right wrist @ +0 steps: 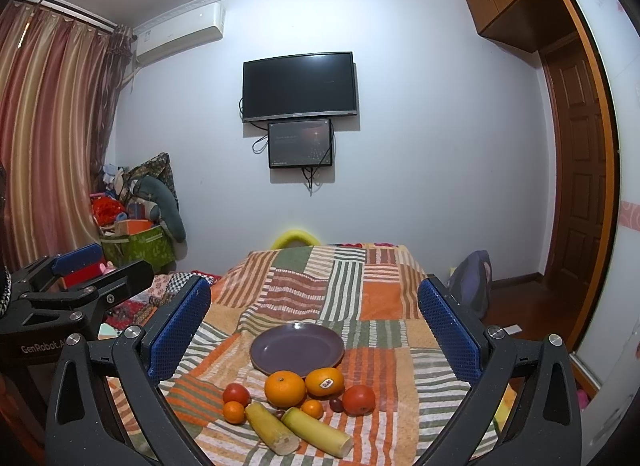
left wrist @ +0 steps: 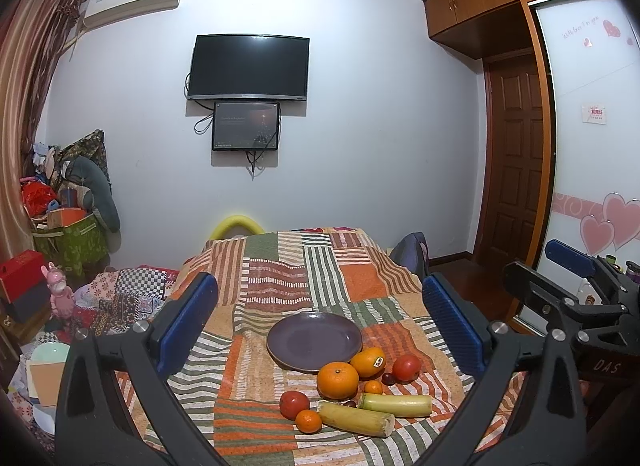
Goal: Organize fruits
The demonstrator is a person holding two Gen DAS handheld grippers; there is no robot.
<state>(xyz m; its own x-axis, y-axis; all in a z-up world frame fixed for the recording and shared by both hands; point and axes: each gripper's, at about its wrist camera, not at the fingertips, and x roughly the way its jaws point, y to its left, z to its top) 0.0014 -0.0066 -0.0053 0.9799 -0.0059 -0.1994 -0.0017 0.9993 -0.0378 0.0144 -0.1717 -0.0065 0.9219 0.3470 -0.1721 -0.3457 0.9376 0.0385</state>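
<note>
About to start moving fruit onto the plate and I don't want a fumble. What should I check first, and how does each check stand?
1. Purple plate bare: ok.
2. Left gripper jaws wide open, holding nothing: ok.
3. Right gripper jaws wide open, holding nothing: ok.
4. Large orange unobstructed from above: ok.
5. Fruit spaced for a clean grasp: not ok; stickered orange sits tight beside it.
6. Cloth flat: not ok, folds behind the plate.

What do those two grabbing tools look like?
Both match: the left gripper and the right gripper have black plastic frames with silver screws and fingers faced with blue textured pads. White lettering marks their bodies. No hands or sleeves show.
</note>
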